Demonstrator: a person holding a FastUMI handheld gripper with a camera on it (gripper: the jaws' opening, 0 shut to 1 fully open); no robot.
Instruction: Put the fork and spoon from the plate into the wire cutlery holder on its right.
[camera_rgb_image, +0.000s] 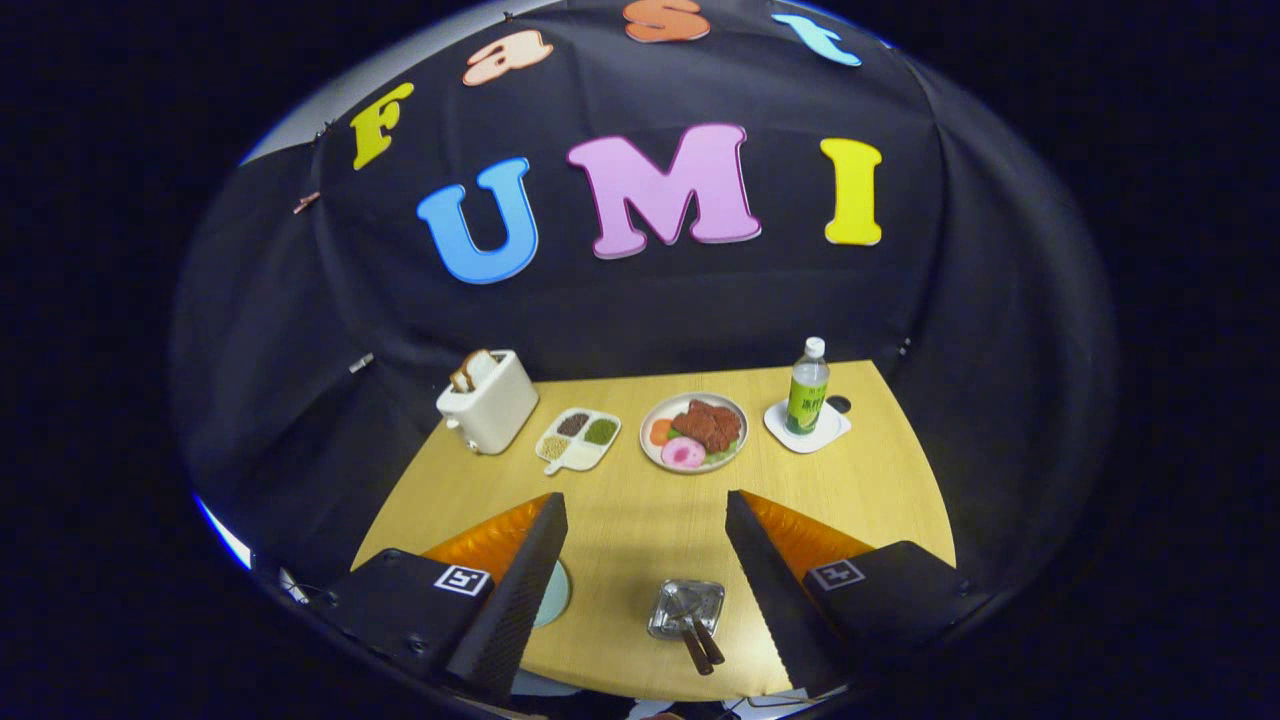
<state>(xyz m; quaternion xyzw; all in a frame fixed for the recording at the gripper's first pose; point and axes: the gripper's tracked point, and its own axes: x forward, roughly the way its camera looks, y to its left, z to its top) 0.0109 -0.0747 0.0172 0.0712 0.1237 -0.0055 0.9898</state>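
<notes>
**Tool held high and wide, holder between its fingers with handles already in it**

The desk (640, 500) spreads out ahead of the tool (645, 590), whose two fingers stand wide apart and grip nothing. Between them, close in, sits the wire cutlery holder (686, 607); two dark handles (700, 645) poke out of it, leaning back toward the tool. By my reckoning those are the fork and spoon, already dropped in. A pale blue plate (556, 592) peeks out just behind the left finger, so the holder lies to its right.

Well beyond the fingers stand a toaster (488, 402), a sectioned dish (578, 438), a plate of food (694, 432) and a green bottle (808, 392) on a coaster (806, 428). The bottle's label carries writing too small to read.
</notes>
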